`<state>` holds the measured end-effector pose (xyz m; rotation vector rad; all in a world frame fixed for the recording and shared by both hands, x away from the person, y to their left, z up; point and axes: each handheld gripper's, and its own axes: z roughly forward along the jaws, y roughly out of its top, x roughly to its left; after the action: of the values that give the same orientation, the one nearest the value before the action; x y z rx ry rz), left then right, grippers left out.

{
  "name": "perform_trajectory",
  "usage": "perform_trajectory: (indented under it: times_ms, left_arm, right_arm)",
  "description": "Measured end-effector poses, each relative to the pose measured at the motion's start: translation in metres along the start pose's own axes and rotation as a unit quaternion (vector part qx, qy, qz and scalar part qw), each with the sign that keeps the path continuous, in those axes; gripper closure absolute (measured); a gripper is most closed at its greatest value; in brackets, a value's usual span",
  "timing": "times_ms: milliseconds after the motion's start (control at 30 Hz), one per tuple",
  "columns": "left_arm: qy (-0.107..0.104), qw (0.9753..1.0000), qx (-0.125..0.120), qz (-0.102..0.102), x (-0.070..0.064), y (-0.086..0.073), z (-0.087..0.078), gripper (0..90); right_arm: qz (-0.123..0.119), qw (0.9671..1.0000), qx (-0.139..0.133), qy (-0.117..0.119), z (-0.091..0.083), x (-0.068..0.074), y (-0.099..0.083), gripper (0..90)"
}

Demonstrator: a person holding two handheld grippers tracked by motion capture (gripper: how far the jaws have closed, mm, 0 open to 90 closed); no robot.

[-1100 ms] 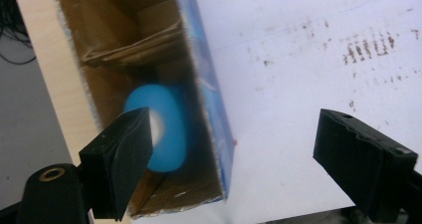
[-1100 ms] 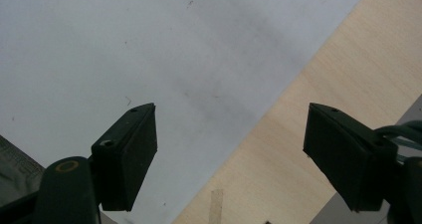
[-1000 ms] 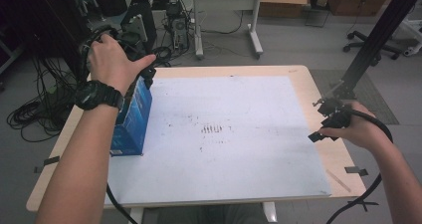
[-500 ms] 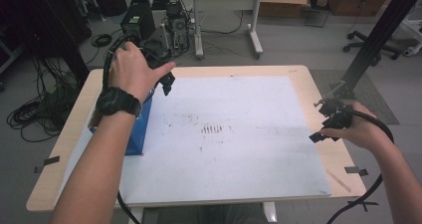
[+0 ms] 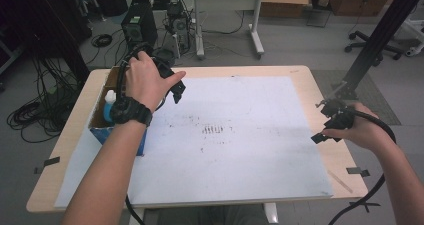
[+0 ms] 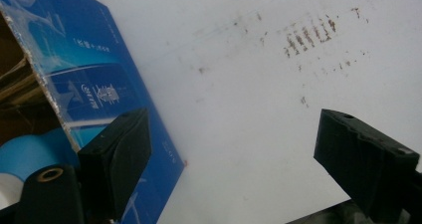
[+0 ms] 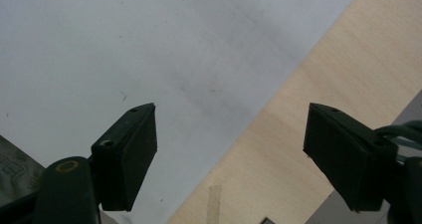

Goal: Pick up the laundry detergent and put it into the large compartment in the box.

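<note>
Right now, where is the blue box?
In the high view the blue box sits at the table's left edge, just beside the left gripper; the left gripper view shows its open top by the white sheet.

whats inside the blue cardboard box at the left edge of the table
The open blue cardboard box shows brown inner walls and a light-blue bottle with a white top. The person's left hand and wrist cover much of the opening, so anything else inside is hidden.
</note>
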<state>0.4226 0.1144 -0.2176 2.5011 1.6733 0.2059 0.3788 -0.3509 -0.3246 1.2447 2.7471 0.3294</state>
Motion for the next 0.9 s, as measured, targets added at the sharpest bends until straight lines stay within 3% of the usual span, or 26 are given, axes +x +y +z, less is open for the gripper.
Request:
perform_trajectory:
  times_ms: [533,900]
  left_arm:
    - [-0.004,0.9998,0.015,0.013,-0.013,-0.002,0.027,16.3]
    - [-0.007,0.9996,0.022,0.015,-0.015,-0.001,0.034,16.2]
  right_arm:
    - [-0.003,1.0000,-0.002,-0.002,-0.003,-0.002,0.005,20.7]
    - [-0.005,1.0000,-0.002,0.000,-0.002,0.000,0.006,20.7]
